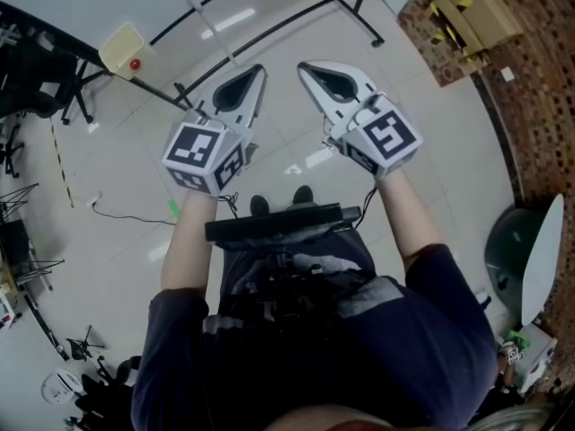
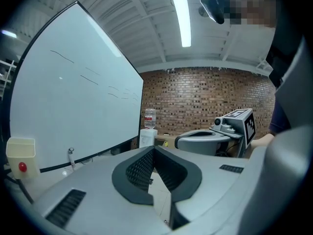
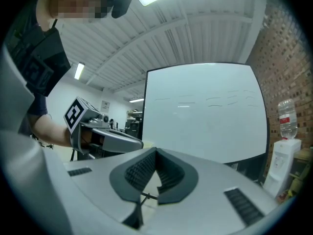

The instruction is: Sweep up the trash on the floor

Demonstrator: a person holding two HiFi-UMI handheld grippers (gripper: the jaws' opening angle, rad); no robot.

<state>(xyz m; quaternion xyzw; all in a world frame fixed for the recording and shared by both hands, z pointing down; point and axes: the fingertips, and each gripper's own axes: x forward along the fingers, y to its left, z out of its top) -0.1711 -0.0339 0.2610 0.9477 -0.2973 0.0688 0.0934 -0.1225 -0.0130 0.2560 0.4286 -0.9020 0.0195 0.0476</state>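
Above the floor (image 1: 117,232), left gripper (image 1: 257,72) and right gripper (image 1: 307,68) side by side, aimed 12 o'clock, all fingers (image 2: 138,171) clenched, empty.

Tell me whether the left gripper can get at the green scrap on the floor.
Probably not yet: the left gripper, shut, is held high and level, and the green scrap lies on the floor far below. Nothing blocks it; it would take bending down.

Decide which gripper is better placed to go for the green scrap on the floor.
Left, probably. The green scrap lies on the floor on the side of the left gripper; the right gripper is farther across. Both are shut and empty.
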